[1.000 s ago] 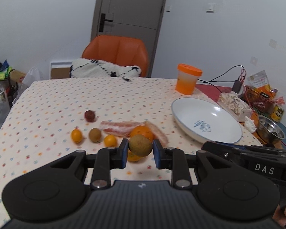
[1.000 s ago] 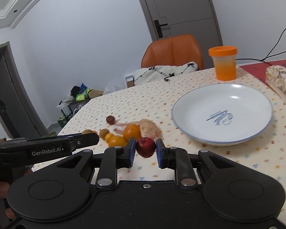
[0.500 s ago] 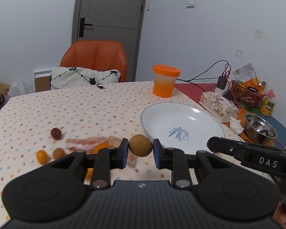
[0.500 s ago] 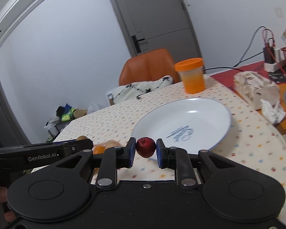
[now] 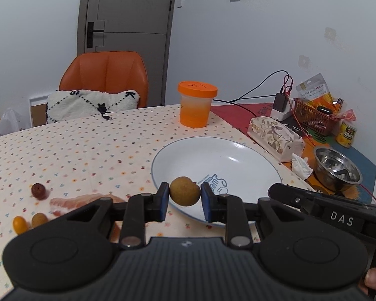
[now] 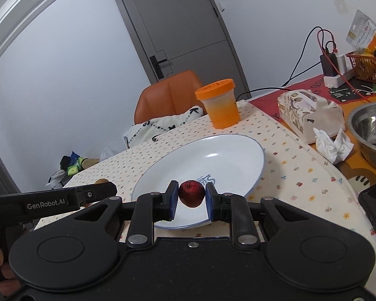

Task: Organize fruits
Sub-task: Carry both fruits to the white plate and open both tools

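Fruits: left claw (image 5: 184,192) grips brown fruit (image 5: 184,191); right claw (image 6: 191,195) grips red one (image 6: 191,192).

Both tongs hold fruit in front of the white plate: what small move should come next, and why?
Probably lower both over the plate and open. The left tongs grip a brown fruit, the right tongs a red fruit, both near its front rim; the plate holds nothing yet.

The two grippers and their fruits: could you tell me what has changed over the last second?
Both grippers swung right from the fruit pile to over the white plate. The left gripper still clamps the brown fruit, the right gripper the red fruit. Nothing was let go; the plate remains bare.
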The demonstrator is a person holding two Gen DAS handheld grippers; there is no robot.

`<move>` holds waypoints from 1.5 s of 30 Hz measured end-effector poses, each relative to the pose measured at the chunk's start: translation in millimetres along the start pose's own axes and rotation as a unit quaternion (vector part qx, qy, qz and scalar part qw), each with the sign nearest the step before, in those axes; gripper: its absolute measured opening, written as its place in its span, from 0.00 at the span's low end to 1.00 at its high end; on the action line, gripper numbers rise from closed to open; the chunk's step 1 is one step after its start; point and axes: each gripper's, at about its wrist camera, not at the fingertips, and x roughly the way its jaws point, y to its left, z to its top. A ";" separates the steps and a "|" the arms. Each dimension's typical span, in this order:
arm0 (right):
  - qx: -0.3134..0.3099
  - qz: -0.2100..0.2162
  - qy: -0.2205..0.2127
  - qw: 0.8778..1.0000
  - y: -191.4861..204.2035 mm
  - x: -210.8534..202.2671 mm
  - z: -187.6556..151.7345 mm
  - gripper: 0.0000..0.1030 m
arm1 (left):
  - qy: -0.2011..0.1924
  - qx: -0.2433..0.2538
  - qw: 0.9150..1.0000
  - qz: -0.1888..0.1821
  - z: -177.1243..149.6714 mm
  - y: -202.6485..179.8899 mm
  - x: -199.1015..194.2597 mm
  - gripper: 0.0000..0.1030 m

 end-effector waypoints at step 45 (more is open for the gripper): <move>0.003 -0.028 0.004 1.000 -20.0 33.1 6.6 0.29 | 0.063 0.001 0.998 0.011 7.3 -6.6 72.2 0.41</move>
